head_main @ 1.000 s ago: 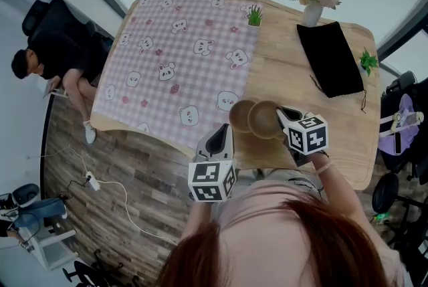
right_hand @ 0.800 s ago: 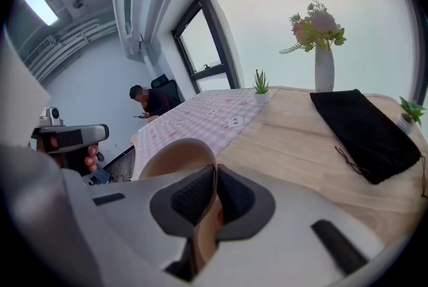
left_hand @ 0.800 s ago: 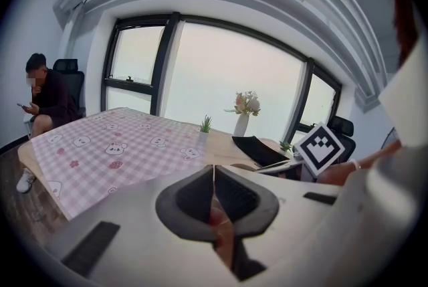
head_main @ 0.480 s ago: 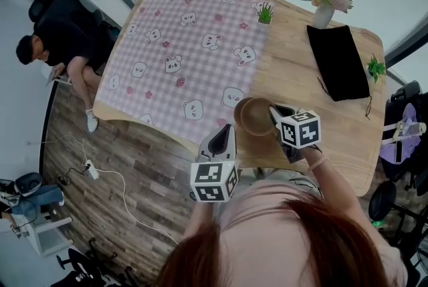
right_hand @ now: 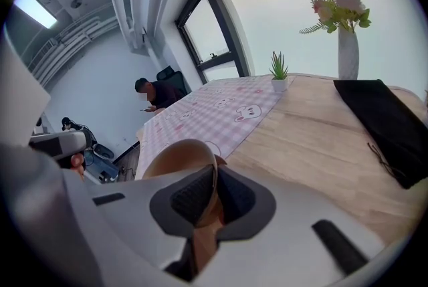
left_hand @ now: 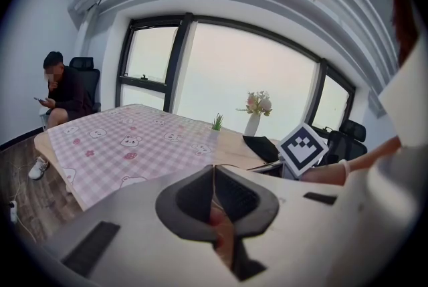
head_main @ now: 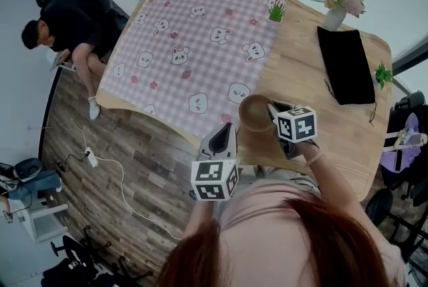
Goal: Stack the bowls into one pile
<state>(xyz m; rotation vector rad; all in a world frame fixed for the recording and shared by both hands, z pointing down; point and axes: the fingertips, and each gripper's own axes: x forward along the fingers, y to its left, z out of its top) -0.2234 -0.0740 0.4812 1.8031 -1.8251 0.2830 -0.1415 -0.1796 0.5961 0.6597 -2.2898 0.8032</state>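
A tan bowl (head_main: 254, 112) sits near the front edge of the wooden table (head_main: 301, 78), just right of the pink cloth. My right gripper (head_main: 272, 110) is shut on that bowl's right rim. In the right gripper view the thin rim of the bowl (right_hand: 175, 153) runs between the closed pads of the right gripper (right_hand: 214, 175). A second bowl cannot be told apart; it may lie hidden under this one. My left gripper (head_main: 225, 130) hovers just left of and nearer than the bowl, off the table edge. In its own view the left gripper (left_hand: 214, 175) is shut with nothing in it.
A pink checked cloth with bear prints (head_main: 194, 45) covers the table's left half. A black pouch (head_main: 346, 65), a flower vase (head_main: 336, 3) and two small green plants (head_main: 275, 11) (head_main: 383, 73) stand at the back and right. A seated person (head_main: 67, 31) is off the table's left end.
The right gripper carried its bowl leftward over the second bowl; two bowls stood side by side before, and now only one shows. The left gripper hardly moved.
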